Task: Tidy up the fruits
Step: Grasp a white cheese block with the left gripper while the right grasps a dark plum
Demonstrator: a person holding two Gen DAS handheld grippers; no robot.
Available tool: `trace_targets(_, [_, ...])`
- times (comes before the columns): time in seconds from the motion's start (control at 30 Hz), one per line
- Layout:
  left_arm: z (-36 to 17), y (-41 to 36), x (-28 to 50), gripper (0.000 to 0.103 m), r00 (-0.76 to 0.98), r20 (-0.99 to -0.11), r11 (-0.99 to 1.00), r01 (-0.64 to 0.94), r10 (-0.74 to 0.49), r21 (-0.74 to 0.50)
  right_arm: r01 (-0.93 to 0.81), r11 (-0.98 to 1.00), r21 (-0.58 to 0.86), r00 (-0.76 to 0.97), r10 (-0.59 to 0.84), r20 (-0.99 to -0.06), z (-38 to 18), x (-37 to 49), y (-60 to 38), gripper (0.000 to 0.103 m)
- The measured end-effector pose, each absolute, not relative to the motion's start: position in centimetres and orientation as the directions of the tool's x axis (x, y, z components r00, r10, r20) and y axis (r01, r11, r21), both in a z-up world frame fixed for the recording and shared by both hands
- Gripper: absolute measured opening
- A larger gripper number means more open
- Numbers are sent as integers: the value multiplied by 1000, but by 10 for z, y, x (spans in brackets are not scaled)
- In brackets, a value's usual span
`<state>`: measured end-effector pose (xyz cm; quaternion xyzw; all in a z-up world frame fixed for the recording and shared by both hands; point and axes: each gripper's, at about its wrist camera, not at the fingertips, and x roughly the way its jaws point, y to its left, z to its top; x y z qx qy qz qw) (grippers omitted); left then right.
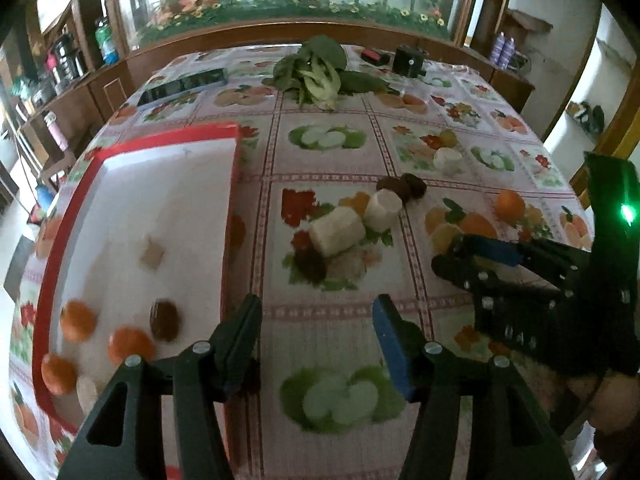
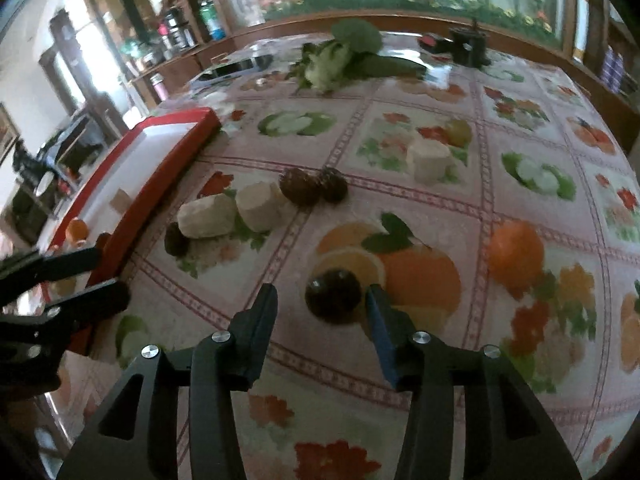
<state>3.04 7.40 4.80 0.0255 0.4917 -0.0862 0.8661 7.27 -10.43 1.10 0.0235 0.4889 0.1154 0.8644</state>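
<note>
The red tray sits on the counter, and the rest is placed from it. Inside, at its near end, lie three oranges and one dark brown fruit. Just beside the tray's right wall, on the cloth, two pale cut pieces touch each other, with two dark fruits behind them and another in front. Farther right of the tray a lone orange rests.

The left hand-held gripper hovers by the tray's near right corner, fingers apart, holding nothing. The right hand-held gripper, well right of the tray, has its fingers spread around a dark brown fruit; the blue pad is at the fruit's side.
</note>
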Motion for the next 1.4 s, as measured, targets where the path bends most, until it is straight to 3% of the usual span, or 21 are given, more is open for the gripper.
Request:
trace_targets(0.13, [48, 67, 52, 64, 498, -859, 978, 207, -118, -15, -206, 973, 101, 515, 195, -835, 8, 72, -108, 26])
trace_targets(0.47, [23, 45, 98, 66, 415, -905, 937, 344, -95, 60, -211, 965, 157, 516, 246, -820, 8, 73, -119, 26])
trace_targets(0.5, [18, 44, 100, 64, 405, -910, 934, 351, -87, 67, -212, 964, 160, 516, 249, -819, 9, 73, -119, 26])
trace_targets(0.6, [16, 45, 101, 45, 406, -905, 936, 351, -128, 25, -215, 964, 157, 520, 249, -817, 9, 73, -119, 26])
trace_targets(0.77, [17, 44, 100, 44, 434, -893, 948, 317, -116, 31, -211, 966, 149, 523, 241, -818, 9, 72, -117, 26])
trace_targets(1.13, [37, 32, 53, 44, 407, -871, 923, 366, -275, -121, -164, 974, 156, 539, 221, -812, 23, 52, -125, 26])
trace_targets(1.4, [41, 32, 24, 44, 397, -865, 913, 380, -308, -151, -116, 980, 160, 533, 197, -823, 26, 41, -128, 26])
